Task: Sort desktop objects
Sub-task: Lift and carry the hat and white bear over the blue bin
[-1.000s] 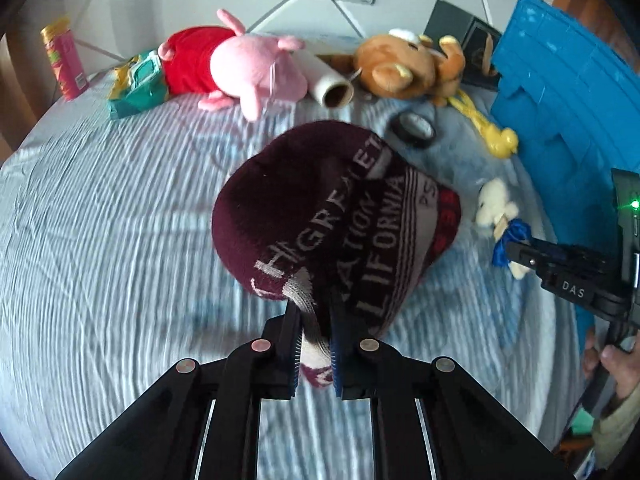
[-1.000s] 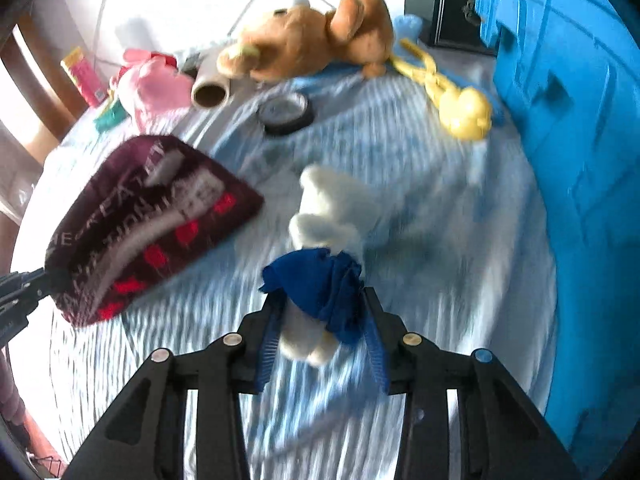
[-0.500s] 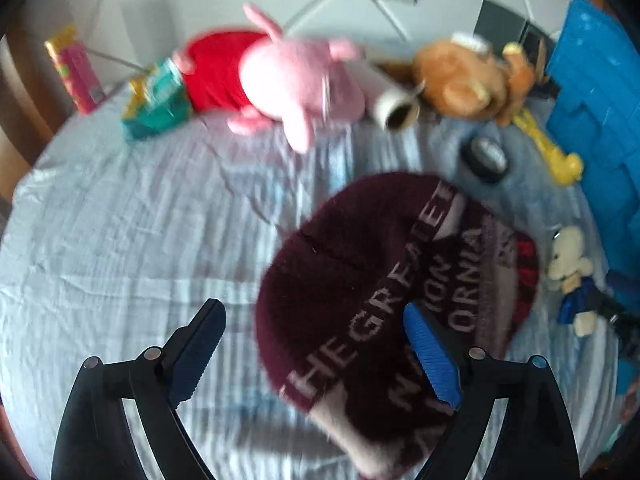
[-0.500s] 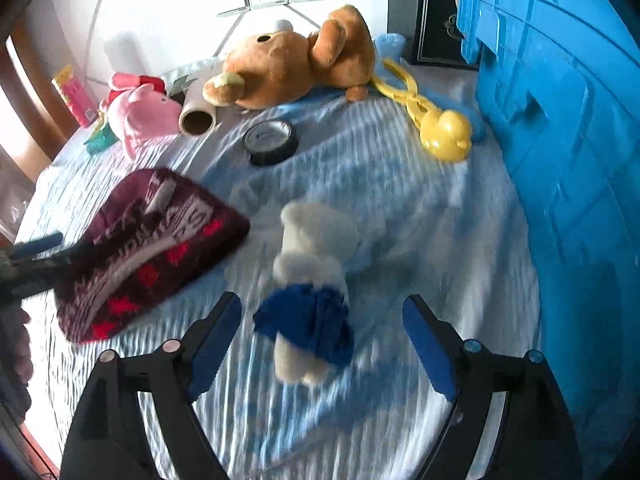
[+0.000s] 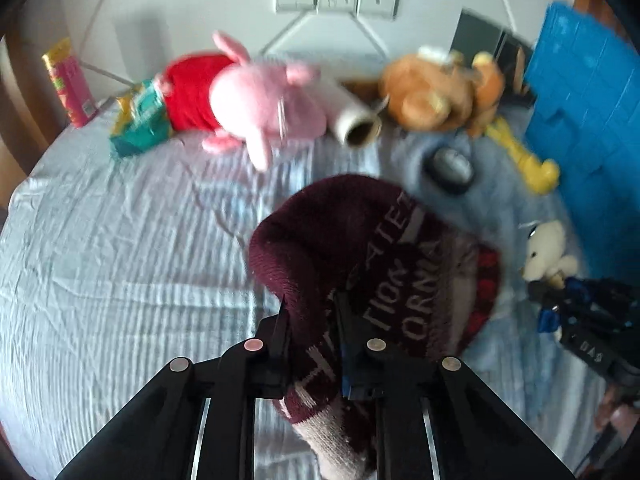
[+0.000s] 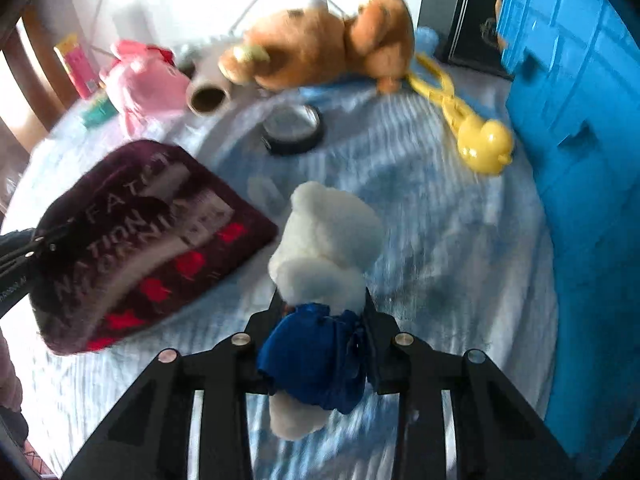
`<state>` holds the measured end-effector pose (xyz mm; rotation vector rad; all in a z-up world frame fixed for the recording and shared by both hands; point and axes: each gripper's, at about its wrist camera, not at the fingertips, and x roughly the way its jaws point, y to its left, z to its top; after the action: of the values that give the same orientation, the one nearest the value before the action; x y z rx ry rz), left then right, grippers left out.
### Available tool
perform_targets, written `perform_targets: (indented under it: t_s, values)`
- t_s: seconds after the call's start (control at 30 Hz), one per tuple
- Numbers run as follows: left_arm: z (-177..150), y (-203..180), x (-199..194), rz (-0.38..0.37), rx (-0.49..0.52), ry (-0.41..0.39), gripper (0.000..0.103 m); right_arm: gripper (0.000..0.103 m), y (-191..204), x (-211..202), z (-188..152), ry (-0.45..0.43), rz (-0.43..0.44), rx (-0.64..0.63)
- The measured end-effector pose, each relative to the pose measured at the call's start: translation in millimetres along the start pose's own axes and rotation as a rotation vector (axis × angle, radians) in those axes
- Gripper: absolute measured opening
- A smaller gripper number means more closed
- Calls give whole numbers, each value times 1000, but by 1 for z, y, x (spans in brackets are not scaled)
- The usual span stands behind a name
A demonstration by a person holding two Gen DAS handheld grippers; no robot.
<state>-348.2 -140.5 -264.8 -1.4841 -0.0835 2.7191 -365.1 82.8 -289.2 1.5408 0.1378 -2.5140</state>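
Observation:
My left gripper (image 5: 310, 312) is shut on the maroon knit hat (image 5: 360, 248) with white lettering, gripping its cuffed edge. The hat also shows in the right wrist view (image 6: 140, 236), raised at its left side. My right gripper (image 6: 320, 308) is shut on the small white bear in a blue outfit (image 6: 324, 264), gripping its body. The bear also shows in the left wrist view (image 5: 550, 252), held by the right gripper (image 5: 576, 300).
A blue crate (image 6: 580, 120) stands at the right. At the back lie a pink pig plush (image 5: 248, 100), a brown bear plush (image 6: 320, 48), a cardboard roll (image 5: 358, 128), a black tape roll (image 6: 292, 130), a yellow duck tongs (image 6: 476, 128), a green packet (image 5: 140, 124), and a pink tube (image 5: 70, 84).
Half a second ago both grippers were open around their objects. Now the left has shut on the hat and the right has shut on the white bear.

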Motion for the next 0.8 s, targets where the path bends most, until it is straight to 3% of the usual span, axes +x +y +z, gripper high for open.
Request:
perform_targets:
  t_s: [0.3, 0.8]
  values:
    - [21, -2, -102, 21, 29, -180, 16, 32, 22, -79, 19, -162, 54, -8]
    - [16, 7, -222, 38, 17, -322, 16, 32, 68, -239, 11, -389, 36, -79]
